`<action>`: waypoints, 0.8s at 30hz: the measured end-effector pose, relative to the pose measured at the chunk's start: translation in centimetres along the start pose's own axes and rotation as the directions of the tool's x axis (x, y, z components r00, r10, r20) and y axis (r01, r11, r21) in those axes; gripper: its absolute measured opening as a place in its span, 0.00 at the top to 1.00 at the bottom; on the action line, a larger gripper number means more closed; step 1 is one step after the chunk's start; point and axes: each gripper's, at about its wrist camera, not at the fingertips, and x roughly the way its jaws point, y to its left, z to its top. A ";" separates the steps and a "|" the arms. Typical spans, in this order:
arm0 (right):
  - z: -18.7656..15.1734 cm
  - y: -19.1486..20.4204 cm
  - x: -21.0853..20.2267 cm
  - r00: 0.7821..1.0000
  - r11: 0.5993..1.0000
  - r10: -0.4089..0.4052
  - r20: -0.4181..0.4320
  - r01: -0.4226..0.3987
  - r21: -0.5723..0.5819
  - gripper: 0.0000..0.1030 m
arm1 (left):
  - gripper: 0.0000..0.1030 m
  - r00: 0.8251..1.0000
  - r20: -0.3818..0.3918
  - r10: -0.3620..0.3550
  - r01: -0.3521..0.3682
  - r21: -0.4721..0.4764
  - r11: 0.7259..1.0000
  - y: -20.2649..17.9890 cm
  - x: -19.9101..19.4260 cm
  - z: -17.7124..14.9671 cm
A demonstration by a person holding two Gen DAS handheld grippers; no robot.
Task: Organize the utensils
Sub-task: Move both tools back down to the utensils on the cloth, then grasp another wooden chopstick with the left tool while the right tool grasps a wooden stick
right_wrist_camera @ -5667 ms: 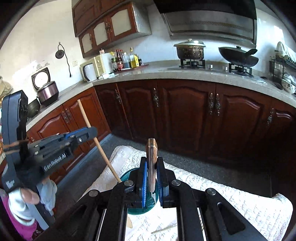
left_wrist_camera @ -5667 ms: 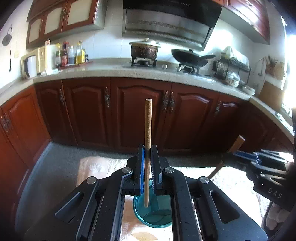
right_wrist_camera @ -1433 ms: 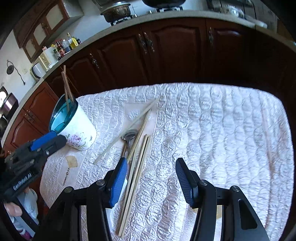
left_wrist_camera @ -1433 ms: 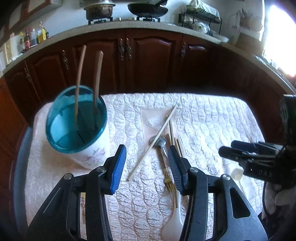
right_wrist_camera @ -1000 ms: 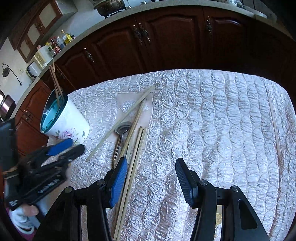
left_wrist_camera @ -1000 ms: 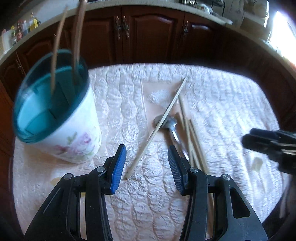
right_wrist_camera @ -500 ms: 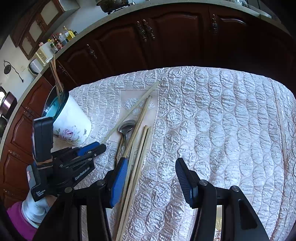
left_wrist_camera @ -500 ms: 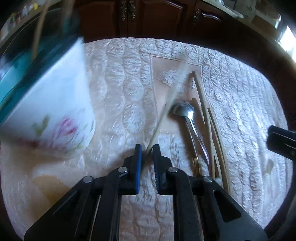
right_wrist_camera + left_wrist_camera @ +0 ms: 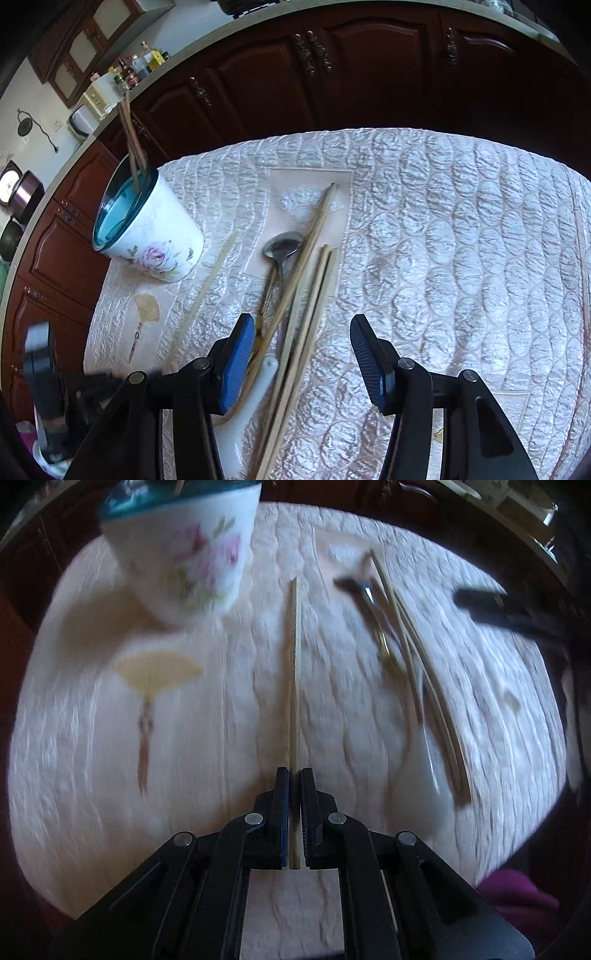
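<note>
Your left tongs (image 9: 294, 771) pinch a pale wooden chopstick (image 9: 294, 672); the floral white cup (image 9: 184, 554) stands just left. Your right tongs (image 9: 303, 345) gape over the utensil heap (image 9: 295, 295).

On the quilted cloth (image 9: 443, 229), the cup (image 9: 155, 236) (two sticks (image 9: 131, 122) inside) stands left of the utensil pile (image 9: 295, 295)

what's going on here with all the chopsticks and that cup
A person is sorting utensils into the floral cup, which already holds two sticks. The left hand-held gripper is shut on a single chopstick beside the cup. The right hand-held gripper hangs open over the remaining pile of chopsticks and spoons on the quilted cloth, holding nothing.
</note>
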 end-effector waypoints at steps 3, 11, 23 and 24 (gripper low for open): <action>-0.1 0.3 0.1 1.000 1.000 0.006 -0.006 -0.006 -0.002 0.49 | 0.95 1.000 0.003 -0.011 0.011 0.020 1.000 -0.7 -0.8 -0.7; 0.4 0.5 0.2 1.000 1.000 -0.002 -0.007 0.002 -0.006 0.49 | 0.74 0.995 0.096 -0.024 0.021 0.030 0.999 -0.7 -2.5 2.5; 6.3 -1.7 4.9 0.998 0.993 0.042 -0.037 -0.037 0.109 0.51 | 0.70 0.991 0.114 0.070 -0.076 0.048 0.996 -1.0 1.9 10.2; 6.8 -1.9 5.6 0.998 0.993 0.042 -0.045 -0.036 0.116 0.52 | 0.70 0.991 0.106 0.080 -0.086 0.048 0.995 -0.9 2.3 10.6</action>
